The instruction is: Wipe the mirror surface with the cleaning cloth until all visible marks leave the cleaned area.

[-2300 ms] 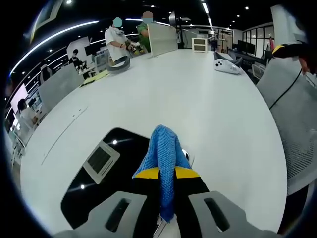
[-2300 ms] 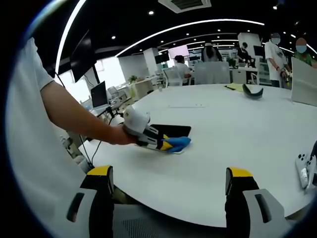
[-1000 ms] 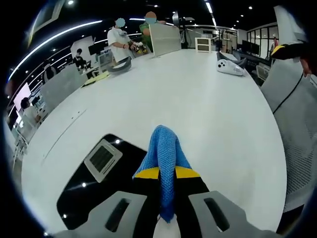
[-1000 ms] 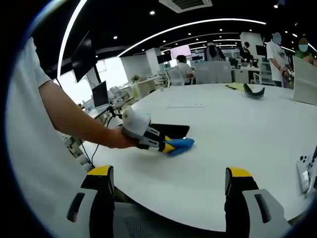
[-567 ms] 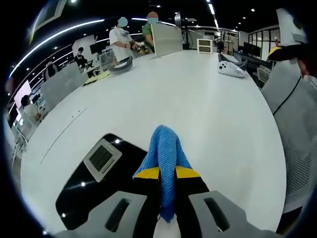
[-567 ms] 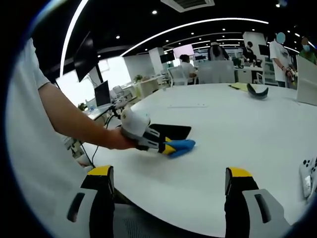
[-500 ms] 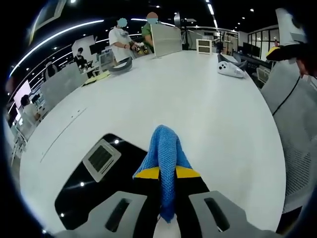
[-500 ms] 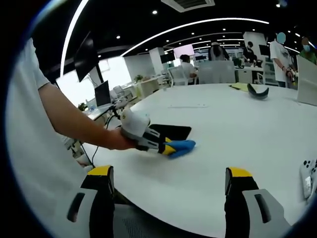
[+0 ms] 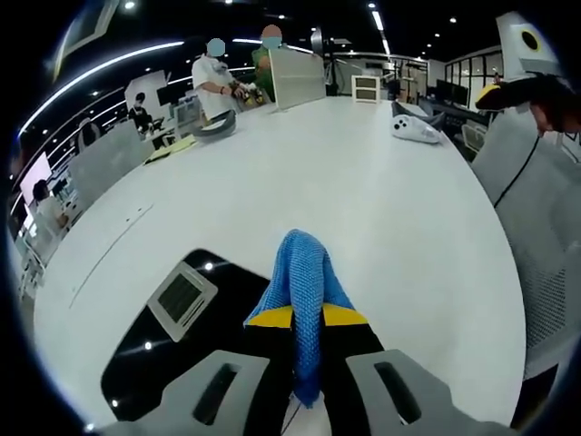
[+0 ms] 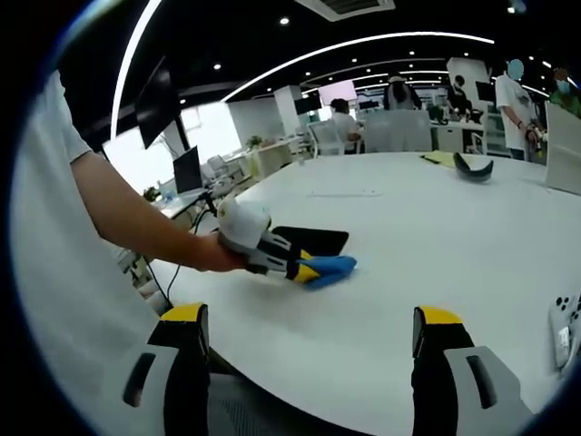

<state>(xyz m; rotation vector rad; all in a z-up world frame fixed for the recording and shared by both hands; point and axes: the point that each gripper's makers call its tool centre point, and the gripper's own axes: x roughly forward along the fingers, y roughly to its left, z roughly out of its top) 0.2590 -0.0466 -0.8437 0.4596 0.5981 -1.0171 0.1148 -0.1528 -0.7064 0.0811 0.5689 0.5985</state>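
While left gripper [image 9: 305, 318] stays clamped on blue cloth [image 9: 301, 272], cloth sits at right edge of dark mirror [image 9: 177, 336] (flat on white table [image 9: 363, 182]). Right gripper [image 10: 309, 345] hangs off table edge, jaws wide apart, holding nothing. White controller [image 9: 413, 125] far across table; mesh chair [image 9: 536, 209] at right.

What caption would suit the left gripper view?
Left gripper clamps a blue cleaning cloth beside a dark mirror on a white table.

Blue waffle-knit cloth [image 9: 303, 289]; black mirror [image 9: 172, 336]; white table [image 9: 363, 200]; yellow-tipped claws.
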